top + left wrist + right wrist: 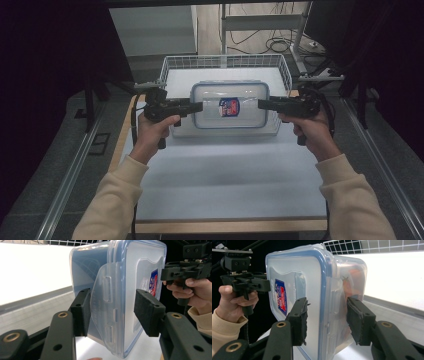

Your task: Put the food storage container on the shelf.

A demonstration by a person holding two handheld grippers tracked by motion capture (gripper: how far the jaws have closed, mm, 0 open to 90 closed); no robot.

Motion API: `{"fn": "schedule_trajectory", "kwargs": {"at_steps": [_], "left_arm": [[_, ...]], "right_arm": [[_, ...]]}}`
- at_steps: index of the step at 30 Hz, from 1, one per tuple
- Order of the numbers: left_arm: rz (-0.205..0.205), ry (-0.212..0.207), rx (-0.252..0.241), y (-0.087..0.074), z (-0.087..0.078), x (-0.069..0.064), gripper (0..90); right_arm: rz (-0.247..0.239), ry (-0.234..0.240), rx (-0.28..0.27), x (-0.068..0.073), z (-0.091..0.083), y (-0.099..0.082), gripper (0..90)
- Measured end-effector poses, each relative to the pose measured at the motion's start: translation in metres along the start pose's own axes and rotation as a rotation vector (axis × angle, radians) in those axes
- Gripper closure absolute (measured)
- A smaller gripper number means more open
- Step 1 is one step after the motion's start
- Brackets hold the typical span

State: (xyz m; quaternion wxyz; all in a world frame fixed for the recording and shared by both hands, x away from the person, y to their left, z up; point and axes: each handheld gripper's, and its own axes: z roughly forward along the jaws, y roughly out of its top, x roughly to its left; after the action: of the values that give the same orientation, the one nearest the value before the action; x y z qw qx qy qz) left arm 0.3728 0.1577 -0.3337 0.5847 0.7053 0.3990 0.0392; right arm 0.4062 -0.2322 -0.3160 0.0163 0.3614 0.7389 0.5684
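Both jaws clamp the clear, blue-rimmed, lidded plastic container (229, 105) at nine and three o'clock, left gripper (192, 106) opposite right gripper (264, 104), keeping it level above the white wire basket (225, 61).

The scene is looked down on from above and behind the person in the high view, facing forward over the table (225, 170), with both grippers seen at middle distance. From the left gripper (112, 312), the scene is viewed along its own jaws, very close to the container (125, 290) between them; beyond it the right gripper (186, 271) is seen. The same container (312, 290) is viewed from the opposite end, equally close, by the camera riding on the right gripper (327, 320).
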Motion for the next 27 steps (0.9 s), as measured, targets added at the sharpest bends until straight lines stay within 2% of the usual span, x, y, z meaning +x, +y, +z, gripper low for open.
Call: {"fn": "schedule_trajectory", "kwargs": {"at_steps": [9, 16, 27], "left_arm": [[0.004, 0.002, -0.015, 0.016, -0.001, 0.007, 48.9], [0.021, 0.009, -0.021, 0.039, 0.003, 0.017, 48.9], [0.010, 0.007, 0.004, 0.059, 0.016, 0.035, 48.8]], "right_arm": [[-0.015, -0.002, 0.002, -0.001, 0.005, 0.020, 52.8], [0.002, 0.007, -0.011, -0.011, 0.013, 0.039, 52.8], [0.014, 0.001, -0.004, -0.029, 0.023, 0.058, 52.8]]}}
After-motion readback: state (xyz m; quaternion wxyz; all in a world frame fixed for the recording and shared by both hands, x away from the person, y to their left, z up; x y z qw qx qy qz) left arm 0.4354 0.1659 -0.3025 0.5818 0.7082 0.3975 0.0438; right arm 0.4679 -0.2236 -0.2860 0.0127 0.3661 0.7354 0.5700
